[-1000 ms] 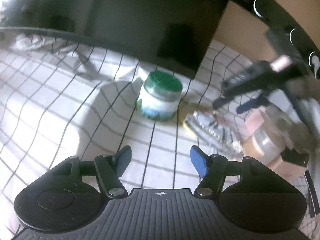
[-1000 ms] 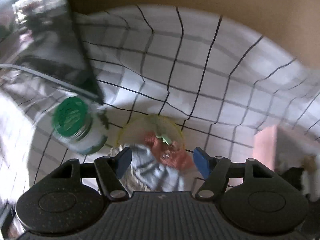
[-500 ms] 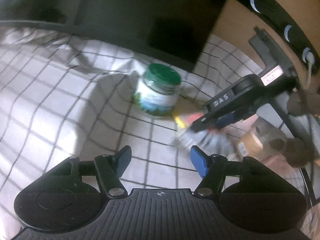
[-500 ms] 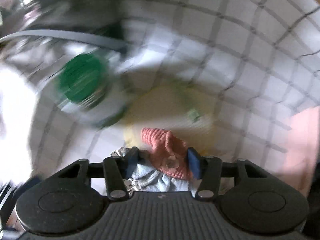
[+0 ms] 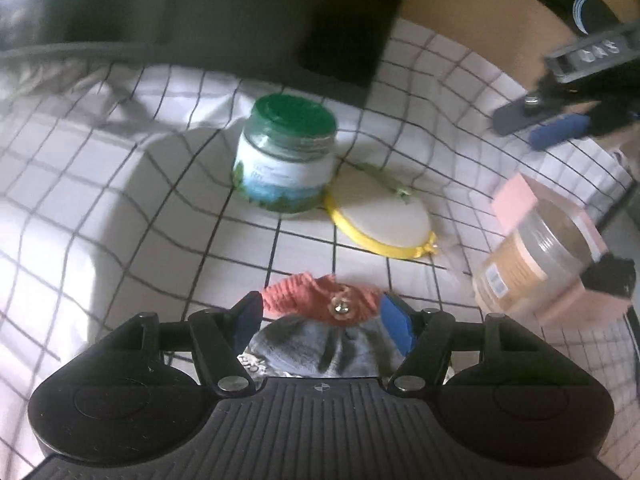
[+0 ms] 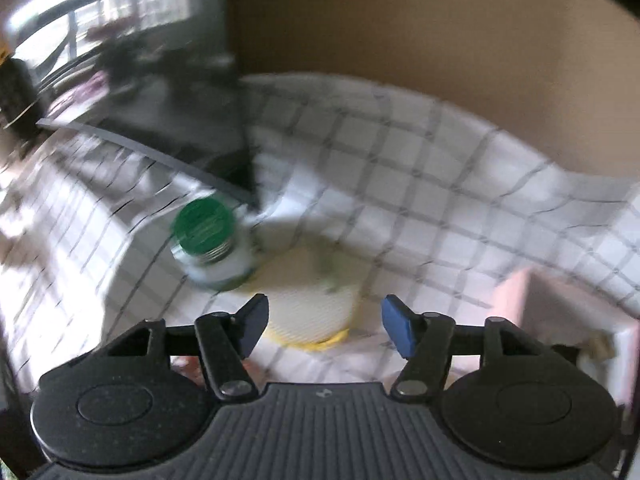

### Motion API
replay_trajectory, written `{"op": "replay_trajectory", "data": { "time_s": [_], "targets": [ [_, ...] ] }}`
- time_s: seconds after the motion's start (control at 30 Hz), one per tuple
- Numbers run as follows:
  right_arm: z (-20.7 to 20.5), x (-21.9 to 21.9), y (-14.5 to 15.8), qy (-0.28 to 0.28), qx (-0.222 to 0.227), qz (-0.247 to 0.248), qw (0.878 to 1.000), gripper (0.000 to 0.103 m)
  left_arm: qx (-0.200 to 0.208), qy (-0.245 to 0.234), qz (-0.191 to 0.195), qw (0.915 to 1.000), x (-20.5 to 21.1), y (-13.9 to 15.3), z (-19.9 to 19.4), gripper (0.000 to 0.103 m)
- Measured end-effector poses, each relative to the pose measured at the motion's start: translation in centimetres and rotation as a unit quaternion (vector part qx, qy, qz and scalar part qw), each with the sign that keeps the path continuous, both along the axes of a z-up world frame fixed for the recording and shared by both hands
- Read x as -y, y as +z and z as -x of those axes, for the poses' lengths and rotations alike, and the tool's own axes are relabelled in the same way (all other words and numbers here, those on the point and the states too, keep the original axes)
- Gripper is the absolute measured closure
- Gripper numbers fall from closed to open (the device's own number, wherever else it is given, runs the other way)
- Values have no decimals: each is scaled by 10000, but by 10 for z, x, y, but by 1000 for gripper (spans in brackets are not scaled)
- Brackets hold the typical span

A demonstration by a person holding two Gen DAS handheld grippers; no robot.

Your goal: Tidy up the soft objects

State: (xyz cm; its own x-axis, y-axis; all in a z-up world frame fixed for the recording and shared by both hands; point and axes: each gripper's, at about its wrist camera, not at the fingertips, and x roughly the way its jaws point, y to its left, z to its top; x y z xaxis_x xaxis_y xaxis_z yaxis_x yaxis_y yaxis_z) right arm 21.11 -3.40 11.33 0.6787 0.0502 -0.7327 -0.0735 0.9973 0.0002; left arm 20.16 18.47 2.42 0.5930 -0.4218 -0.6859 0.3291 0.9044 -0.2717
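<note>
A soft bundle, coral knit on top (image 5: 316, 298) and grey fabric below (image 5: 316, 350), lies on the checked cloth between the fingers of my left gripper (image 5: 322, 316), which is open around it. My right gripper (image 6: 324, 322) is open and empty above the cloth; it also shows in the left wrist view (image 5: 556, 126) at the upper right. A yellow embroidery hoop (image 5: 380, 216) lies flat just beyond the bundle and shows blurred in the right wrist view (image 6: 312, 300).
A green-lidded glass jar (image 5: 286, 156) stands beside the hoop, also in the right wrist view (image 6: 212, 244). A clear jar with tan contents (image 5: 536, 256) and a pink box (image 5: 516, 200) sit at the right. A dark panel (image 5: 240, 16) stands behind.
My right gripper let go of the bundle and lifted away to the right. My left gripper moved in over the bundle, which now lies between its open fingers.
</note>
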Motion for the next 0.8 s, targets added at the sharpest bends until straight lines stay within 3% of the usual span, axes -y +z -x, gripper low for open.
{"op": "replay_trajectory", "data": {
  "time_s": [0.13,0.27,0.43,0.5,0.7,0.8],
  "targets": [
    [-13,15,-2,-286,-36,11,9996,37,-18,-107,-432,9990,17,-7,-6,33],
    [-42,17,-16,-535,-445,-195,9974,39,34,-248,-654,9975,25,-13,-1,34],
    [-80,3,-45,-729,-978,-485,9914,61,-17,-356,-465,9983,11,-14,6,72],
    [-93,-4,-57,-863,-1099,-577,9885,65,-36,-373,-429,9984,4,-13,9,75],
    [-118,-31,-79,-987,-890,55,9911,66,-3,-518,-477,9975,-22,-8,14,83],
    [-122,-36,-86,-938,-947,46,9911,82,-38,-424,-585,9974,-35,-7,12,82]
  ]
}}
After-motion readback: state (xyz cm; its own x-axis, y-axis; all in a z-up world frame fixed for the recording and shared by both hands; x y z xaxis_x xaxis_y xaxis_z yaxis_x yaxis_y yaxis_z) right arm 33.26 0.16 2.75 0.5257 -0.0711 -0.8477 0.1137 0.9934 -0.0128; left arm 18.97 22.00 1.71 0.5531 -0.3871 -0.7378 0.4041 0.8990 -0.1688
